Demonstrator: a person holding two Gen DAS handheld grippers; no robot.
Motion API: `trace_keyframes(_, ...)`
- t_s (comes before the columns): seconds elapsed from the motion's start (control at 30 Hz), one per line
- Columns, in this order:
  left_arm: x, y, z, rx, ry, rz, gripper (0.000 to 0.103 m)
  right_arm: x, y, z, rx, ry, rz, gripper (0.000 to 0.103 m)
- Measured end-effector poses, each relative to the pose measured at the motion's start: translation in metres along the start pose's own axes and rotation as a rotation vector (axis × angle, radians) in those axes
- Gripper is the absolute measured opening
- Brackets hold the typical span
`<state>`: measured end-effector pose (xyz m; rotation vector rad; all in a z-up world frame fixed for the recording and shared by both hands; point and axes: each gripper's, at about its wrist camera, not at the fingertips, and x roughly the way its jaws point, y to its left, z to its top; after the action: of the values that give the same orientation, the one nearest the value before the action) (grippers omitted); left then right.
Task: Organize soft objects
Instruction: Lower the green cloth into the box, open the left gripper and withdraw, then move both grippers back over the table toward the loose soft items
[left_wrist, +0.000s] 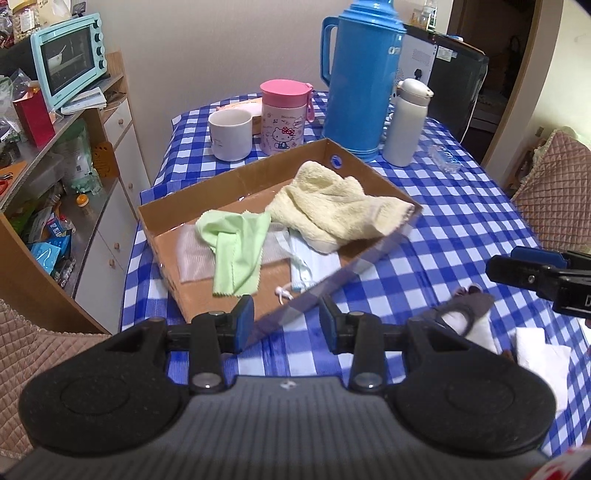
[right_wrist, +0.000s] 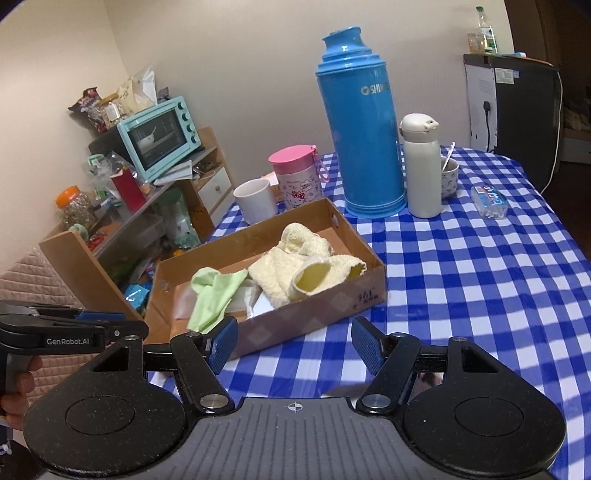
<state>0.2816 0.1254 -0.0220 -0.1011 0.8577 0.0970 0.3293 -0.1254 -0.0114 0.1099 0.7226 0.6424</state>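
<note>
A shallow cardboard box (left_wrist: 380, 249) (right_wrist: 325, 314) sits on the blue checked table. In it lie a yellow towel (left_wrist: 332, 206) (right_wrist: 291, 266), a light green cloth (left_wrist: 236, 243) (right_wrist: 214, 291), a face mask (left_wrist: 303, 266) and a clear bag (left_wrist: 192, 254). A grey and white sock (left_wrist: 465, 321) and a white tissue (left_wrist: 539, 350) lie on the table right of the box. My left gripper (left_wrist: 286, 325) is open and empty at the box's near edge. My right gripper (right_wrist: 293, 345) is open and empty just before the box; in the left wrist view it (left_wrist: 524, 275) hovers above the sock.
Behind the box stand a white mug (left_wrist: 231, 134), a pink Hello Kitty cup (left_wrist: 282, 118), a tall blue thermos (left_wrist: 362, 77) and a white bottle (left_wrist: 406, 122). A clear packet (right_wrist: 489, 201) lies far right. A cluttered shelf with a teal oven (left_wrist: 68, 59) is on the left.
</note>
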Motion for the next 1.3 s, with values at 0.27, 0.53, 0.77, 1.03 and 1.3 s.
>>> trace_keyframes(0.27, -0.03, -0.019, -0.024, 0.01, -0.002, -0.019, 0.035, -0.04, 0.005, -0.017, 0.002, -0.008, 0.0, 0.068)
trace_keyframes(0.53, -0.05, -0.039, -0.049, 0.037, 0.016, -0.037, 0.035, -0.071, 0.004, -0.038, 0.011, 0.01, -0.007, 0.068)
trace_keyframes(0.77, -0.061, -0.052, -0.067, 0.057, 0.038, -0.045, 0.035, -0.09, 0.0, -0.053, 0.039, 0.021, -0.005, 0.068)
trace_keyframes(1.03, -0.061, -0.069, -0.09, 0.081, 0.079, -0.069, 0.035, -0.109, -0.01, -0.074, 0.062, 0.045, -0.029, 0.068)
trace_keyframes(1.3, -0.055, -0.085, -0.111, 0.104, 0.129, -0.097, 0.035, -0.122, -0.02, -0.099, 0.087, 0.092, -0.071, 0.068)
